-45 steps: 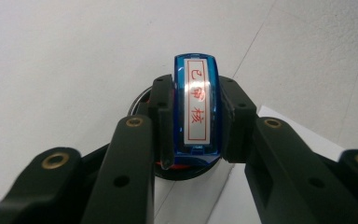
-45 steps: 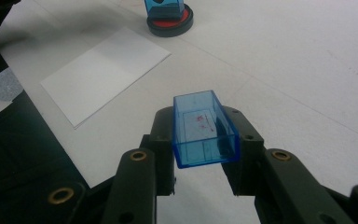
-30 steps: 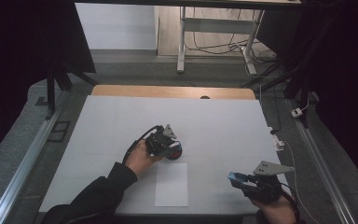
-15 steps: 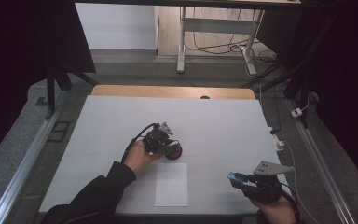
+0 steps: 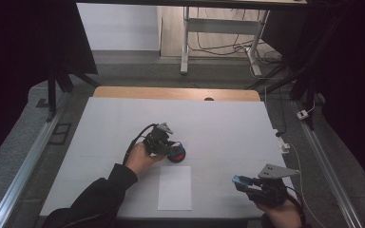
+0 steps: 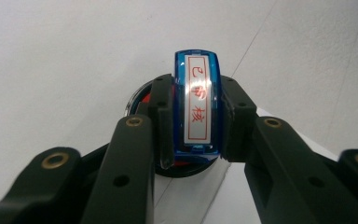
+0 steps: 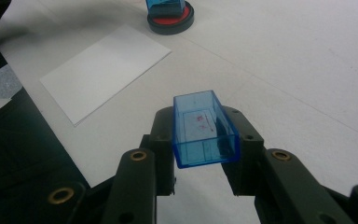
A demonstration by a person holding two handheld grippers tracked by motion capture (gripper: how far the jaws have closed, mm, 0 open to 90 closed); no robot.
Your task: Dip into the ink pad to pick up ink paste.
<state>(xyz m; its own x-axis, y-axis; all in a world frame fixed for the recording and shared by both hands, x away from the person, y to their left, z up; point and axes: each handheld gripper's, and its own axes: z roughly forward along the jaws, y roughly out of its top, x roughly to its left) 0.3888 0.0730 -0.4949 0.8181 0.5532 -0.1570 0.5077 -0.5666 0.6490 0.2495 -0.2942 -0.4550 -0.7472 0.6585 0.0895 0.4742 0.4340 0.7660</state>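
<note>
Left tool (image 6: 198, 121) pinching upright blue stamp (image 6: 198, 100) on ink pad (image 5: 176, 154); right tool (image 7: 205, 140) pinching blue cap (image 7: 204, 128), mouth nearest camera

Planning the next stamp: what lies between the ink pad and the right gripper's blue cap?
The white paper sheet, seen in the right gripper view, between ink pad and blue cap.

Overall light: even and fairly dim, with the white surface (image 5: 218, 128) the brightest area in the high view.
Surroundings: the high view's left and right margins sink into near black, detail lost there.
Glare: a soft white sheen runs down the label of the blue stamp (image 6: 198, 105) in the left gripper view.
Shadows: faint and soft-edged; a weak one hugs the sheet of paper (image 7: 105, 65) along its near edge.
Focus: gripper views look slightly soft, the black jaws at the bottom blurrier than the middle.
Sharpness: high view mildly grainy.
</note>
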